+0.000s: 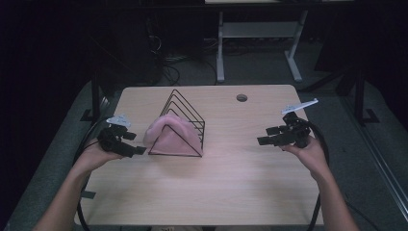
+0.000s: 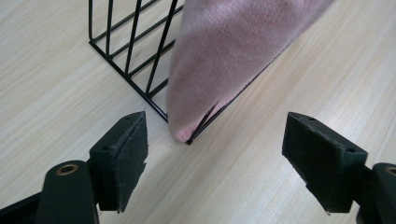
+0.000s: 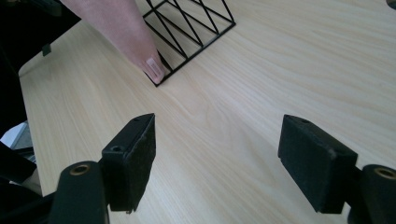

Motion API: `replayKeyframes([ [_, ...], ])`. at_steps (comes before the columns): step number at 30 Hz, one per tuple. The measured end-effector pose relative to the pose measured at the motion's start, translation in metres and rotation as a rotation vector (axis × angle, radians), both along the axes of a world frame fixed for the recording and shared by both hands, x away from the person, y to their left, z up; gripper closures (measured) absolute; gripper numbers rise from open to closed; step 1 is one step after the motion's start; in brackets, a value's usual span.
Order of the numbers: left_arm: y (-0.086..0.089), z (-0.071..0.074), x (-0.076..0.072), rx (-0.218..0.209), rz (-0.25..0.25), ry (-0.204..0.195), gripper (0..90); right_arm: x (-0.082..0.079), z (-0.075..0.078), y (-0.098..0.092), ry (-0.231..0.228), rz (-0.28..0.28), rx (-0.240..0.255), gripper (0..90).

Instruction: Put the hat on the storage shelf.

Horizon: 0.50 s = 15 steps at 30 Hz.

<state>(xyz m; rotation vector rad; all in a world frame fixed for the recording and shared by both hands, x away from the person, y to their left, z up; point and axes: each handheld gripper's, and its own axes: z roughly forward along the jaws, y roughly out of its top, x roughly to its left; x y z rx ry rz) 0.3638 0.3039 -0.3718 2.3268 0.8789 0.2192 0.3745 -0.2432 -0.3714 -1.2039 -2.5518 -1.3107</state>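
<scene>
Beside the wire rack (image 1: pixel 185 120) draped with a pink cloth (image 1: pixel 168 134), my left gripper (image 1: pixel 137 150) held its jaws apart, gripping nothing. Across the counter (image 1: pixel 231 178), my right gripper (image 1: pixel 265 136) also stood wide and empty.

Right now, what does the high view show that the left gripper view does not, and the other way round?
High view alone: both hands with their grippers, the left gripper beside the pink cloth and the right gripper apart at the table's right side, the round hole in the wooden table, and the whole triangular shape of the black wire rack.

Left gripper view alone: its two black jaws standing open with nothing between them, and the cloth's lower edge hanging down to the rack's near corner.

Both: the pink cloth draped over the rack.
</scene>
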Motion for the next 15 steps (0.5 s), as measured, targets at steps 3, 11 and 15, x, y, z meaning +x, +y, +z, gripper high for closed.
replayKeyframes([
  [3, 0.001, -0.001, -0.002, -0.001, 0.002, -0.005, 22.5, -0.005, -0.005, -0.005, 0.005, -0.013, -0.009, 27.1],
  [11, 0.001, -0.001, -0.007, 0.005, 0.004, -0.008, 22.2, -0.016, -0.017, -0.014, 0.019, -0.035, -0.017, 27.1],
  [15, 0.001, -0.002, -0.011, -0.008, 0.010, -0.024, 22.1, -0.021, -0.024, -0.018, 0.022, -0.042, -0.024, 27.1],
])
